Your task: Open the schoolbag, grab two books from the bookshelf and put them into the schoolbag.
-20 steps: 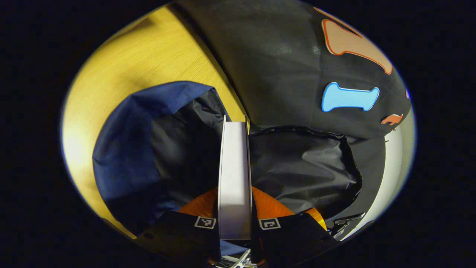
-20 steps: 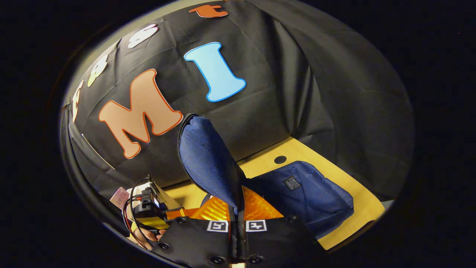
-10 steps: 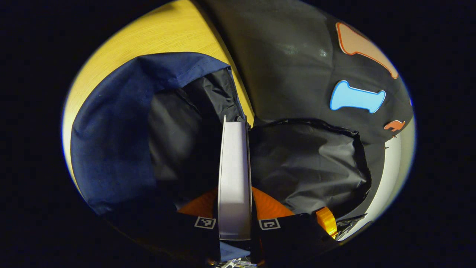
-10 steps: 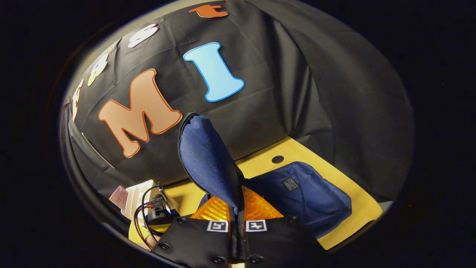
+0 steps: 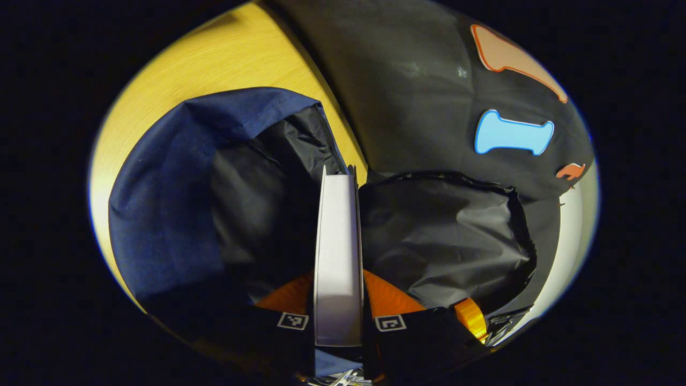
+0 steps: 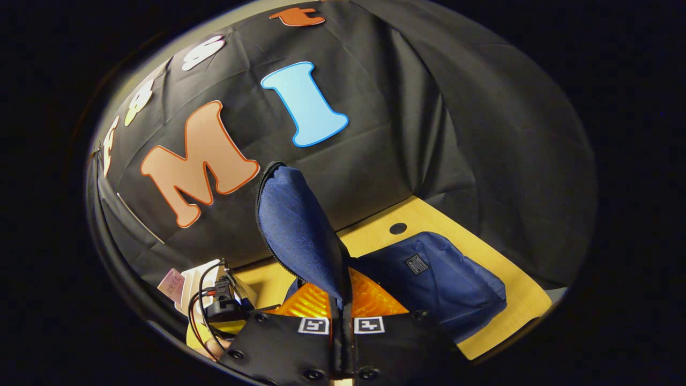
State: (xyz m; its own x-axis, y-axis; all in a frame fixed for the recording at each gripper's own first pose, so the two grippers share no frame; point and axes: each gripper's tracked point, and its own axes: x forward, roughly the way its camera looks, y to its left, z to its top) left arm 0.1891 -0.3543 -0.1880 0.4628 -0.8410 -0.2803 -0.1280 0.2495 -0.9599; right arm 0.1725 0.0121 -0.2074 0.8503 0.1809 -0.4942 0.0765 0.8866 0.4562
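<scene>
Holding the schoolbag flap [image 6: 300, 230] up, pinched in our right gripper [image 6: 341, 343], we are lowering a book [image 5: 337, 252], clamped in our left gripper's [image 5: 338, 324] jaws, into the open schoolbag [image 5: 177, 214] on the table [image 5: 214, 64], judging another book possibly remaining.

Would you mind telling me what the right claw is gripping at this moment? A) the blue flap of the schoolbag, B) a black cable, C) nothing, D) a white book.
A: in the right gripper view the right claw is closed on the blue flap of the schoolbag, holding it up, while in the left gripper view the left claw grips the white book.
</scene>
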